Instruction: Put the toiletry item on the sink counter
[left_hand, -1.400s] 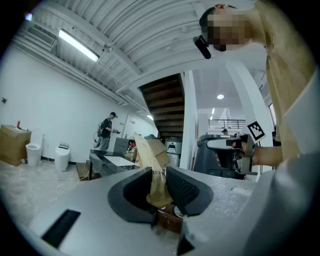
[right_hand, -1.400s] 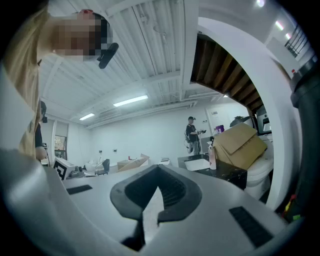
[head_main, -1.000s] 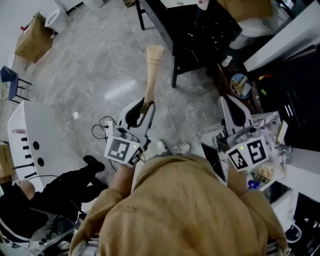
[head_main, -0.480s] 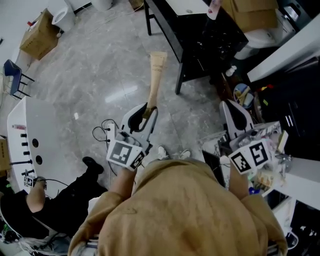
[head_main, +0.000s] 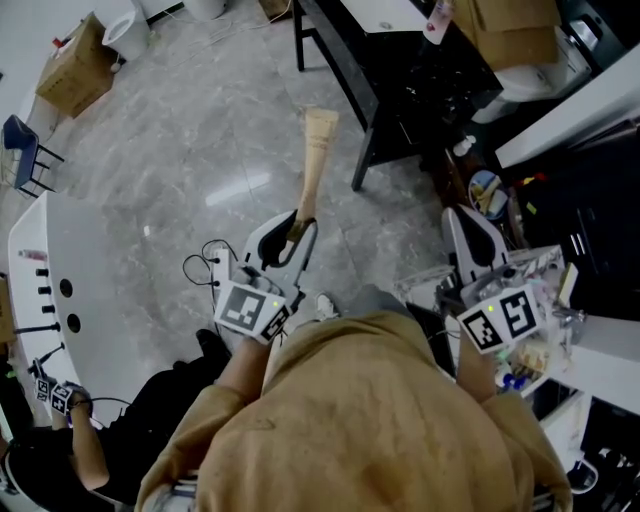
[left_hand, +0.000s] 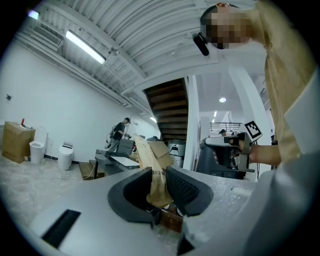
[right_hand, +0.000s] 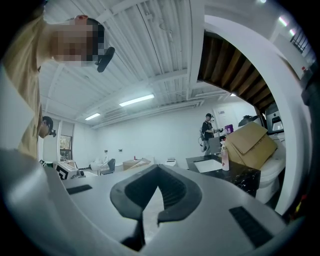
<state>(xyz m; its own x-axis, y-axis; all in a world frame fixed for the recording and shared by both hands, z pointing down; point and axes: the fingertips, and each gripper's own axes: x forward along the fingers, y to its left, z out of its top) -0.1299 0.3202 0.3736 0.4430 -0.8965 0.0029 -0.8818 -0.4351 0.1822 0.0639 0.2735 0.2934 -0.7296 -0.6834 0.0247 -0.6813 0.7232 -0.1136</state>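
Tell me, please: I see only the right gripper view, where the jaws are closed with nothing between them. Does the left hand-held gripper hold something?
Observer: Yes. The left hand-held gripper is closed on a tan tube.
Operator: Is the tube above the counter now?
Observer: No. In the head view it sticks out past the jaws over the grey floor. The black counter is ahead, to the right of its tip.
Operator: How does it sit in the jaws?
Observer: The left gripper view shows one end deep between the pads, and the rest points forward along them.
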